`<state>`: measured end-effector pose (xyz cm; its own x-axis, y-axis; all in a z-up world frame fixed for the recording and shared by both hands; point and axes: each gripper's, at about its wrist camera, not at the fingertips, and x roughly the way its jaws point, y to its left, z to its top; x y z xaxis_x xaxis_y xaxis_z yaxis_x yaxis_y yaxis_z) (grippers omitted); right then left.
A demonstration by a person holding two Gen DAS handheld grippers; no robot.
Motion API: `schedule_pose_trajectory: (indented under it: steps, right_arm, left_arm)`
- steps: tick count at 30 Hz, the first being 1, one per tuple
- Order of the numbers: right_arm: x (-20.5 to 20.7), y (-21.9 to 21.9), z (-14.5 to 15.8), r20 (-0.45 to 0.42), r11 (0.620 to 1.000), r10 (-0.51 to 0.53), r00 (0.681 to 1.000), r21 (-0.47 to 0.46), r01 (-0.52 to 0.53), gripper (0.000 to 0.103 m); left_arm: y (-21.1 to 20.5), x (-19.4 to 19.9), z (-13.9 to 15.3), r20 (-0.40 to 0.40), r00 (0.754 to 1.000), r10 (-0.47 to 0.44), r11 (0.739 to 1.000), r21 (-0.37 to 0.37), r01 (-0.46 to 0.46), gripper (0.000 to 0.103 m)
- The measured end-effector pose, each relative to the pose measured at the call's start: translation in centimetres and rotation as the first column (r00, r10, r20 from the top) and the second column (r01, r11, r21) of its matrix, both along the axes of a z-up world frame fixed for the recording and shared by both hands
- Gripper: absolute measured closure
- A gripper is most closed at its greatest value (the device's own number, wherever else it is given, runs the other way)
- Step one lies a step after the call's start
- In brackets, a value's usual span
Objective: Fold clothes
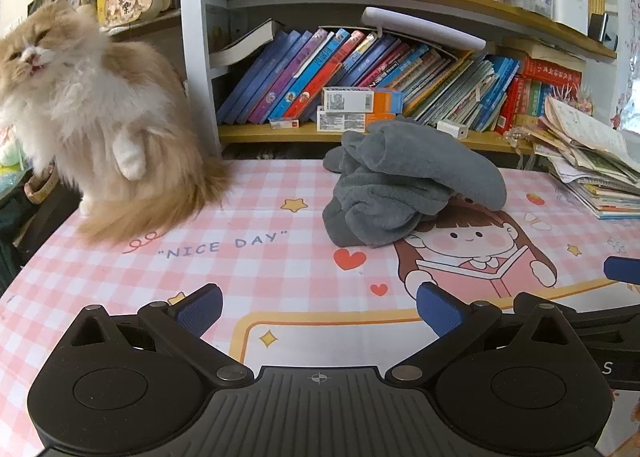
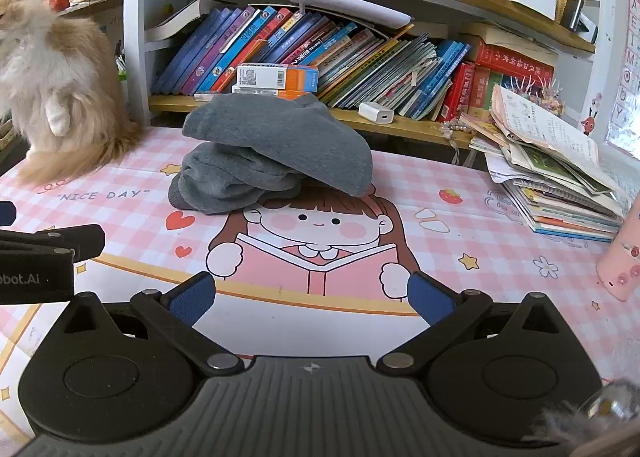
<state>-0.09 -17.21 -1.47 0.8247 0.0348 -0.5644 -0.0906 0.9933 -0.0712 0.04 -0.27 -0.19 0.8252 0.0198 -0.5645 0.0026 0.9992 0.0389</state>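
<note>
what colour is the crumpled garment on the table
Plain grey garment, clearest in the right wrist view.

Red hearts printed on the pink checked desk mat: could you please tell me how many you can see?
2. A large red heart lies just left of the cartoon girl's head, below the crumpled grey garment; a small red heart lies lower. The grey garment may hide others.

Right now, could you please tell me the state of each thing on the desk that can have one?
Left gripper: open, empty, above the mat.
Right gripper: open, empty.
Grey garment: crumpled in a heap, not folded.
Cat: sitting up on the desk, apart from the garment.
Top notebook on the stack: lying open.
</note>
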Motion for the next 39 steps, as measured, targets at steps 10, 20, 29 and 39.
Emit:
schedule_pose_trajectory:
  steps: [10,20,29,39]
  right_arm:
    - [0.5,-0.1,-0.1,-0.003,1.000,0.000,1.000,-0.003,0.000,0.000]
    - [0.8,0.0,-0.3,-0.010,1.000,0.001,1.000,-0.009,-0.001,0.000]
    - [1.0,0.1,-0.2,-0.014,1.000,-0.007,1.000,-0.003,0.007,0.000]
    - [1.0,0.1,-0.3,-0.016,1.000,-0.014,1.000,-0.004,0.014,0.000]
  left_arm:
    - [-0.1,0.6,-0.2,-0.009,1.000,-0.010,1.000,0.012,0.010,0.000]
    - [-0.1,0.9,-0.5,-0.010,1.000,-0.008,1.000,0.025,0.008,0.000]
    - [0.1,1.1,-0.6,-0.017,1.000,-0.005,1.000,0.027,0.005,0.000]
    - [0.0,1.1,-0.7,-0.023,1.000,-0.011,0.999,0.029,0.012,0.000]
